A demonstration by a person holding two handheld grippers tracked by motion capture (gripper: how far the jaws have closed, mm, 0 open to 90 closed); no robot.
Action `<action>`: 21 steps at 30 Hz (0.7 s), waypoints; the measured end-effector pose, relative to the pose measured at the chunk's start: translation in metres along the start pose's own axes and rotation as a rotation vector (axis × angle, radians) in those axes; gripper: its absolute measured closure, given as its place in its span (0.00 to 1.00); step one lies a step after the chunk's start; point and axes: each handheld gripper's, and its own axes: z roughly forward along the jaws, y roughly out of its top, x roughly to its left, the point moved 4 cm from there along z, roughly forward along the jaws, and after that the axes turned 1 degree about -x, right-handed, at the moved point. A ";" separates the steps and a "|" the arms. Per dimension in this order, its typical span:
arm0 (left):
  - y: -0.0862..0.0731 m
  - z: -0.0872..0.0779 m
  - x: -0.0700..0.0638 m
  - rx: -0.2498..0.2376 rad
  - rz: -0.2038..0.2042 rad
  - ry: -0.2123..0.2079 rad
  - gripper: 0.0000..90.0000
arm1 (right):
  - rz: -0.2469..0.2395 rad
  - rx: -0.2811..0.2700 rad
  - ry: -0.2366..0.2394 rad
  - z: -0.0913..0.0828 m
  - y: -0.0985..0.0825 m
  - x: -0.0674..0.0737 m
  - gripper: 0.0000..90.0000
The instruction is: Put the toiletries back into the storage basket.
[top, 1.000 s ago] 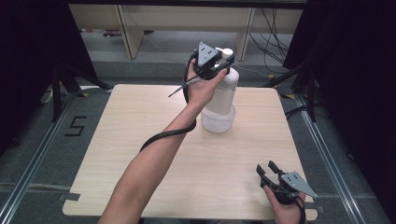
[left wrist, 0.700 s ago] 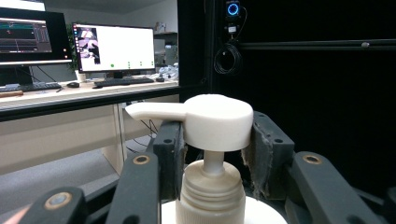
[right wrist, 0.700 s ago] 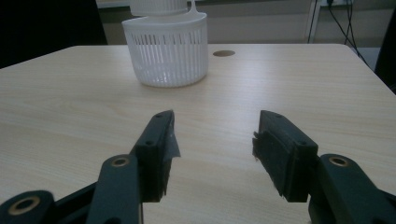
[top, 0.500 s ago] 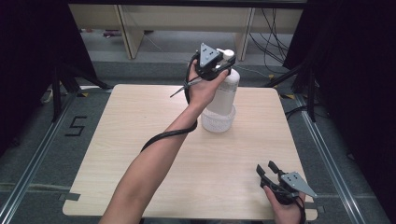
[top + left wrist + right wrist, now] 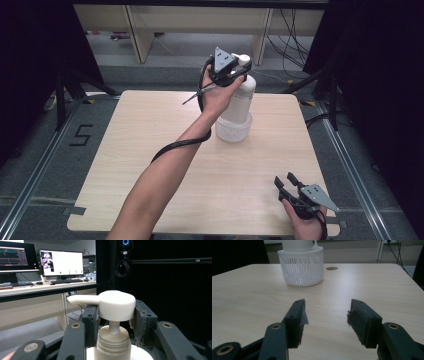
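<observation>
Partly hidden, bottle (image 5: 239, 102) body behind left gripper (image 5: 115, 317) (clamping pump head (image 5: 113, 305)).

Pump bottle (image 5: 300, 245) top cut off in right gripper view

One pump bottle (image 5: 239, 95) stands in one white basket (image 5: 233, 131) near the table's (image 5: 150, 150) far edge. Two grippers: one (image 5: 231, 70) at the bottle's pump (image 5: 110, 303), one (image 5: 287, 181) at the near right corner. Two monitors (image 5: 61, 262) behind.
</observation>
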 end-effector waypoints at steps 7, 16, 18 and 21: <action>-0.004 0.000 0.000 0.007 0.000 0.001 0.66 | 0.000 -0.001 -0.001 0.000 0.000 0.000 0.53; -0.008 0.001 0.000 0.011 -0.006 0.001 0.66 | 0.020 0.015 0.006 0.000 -0.001 0.002 0.53; -0.008 0.001 0.000 0.013 -0.004 0.000 0.66 | 0.019 0.014 0.006 -0.001 0.000 0.002 0.53; -0.009 0.001 0.000 0.015 -0.004 0.000 0.66 | 0.020 0.015 0.007 -0.001 -0.001 0.002 0.53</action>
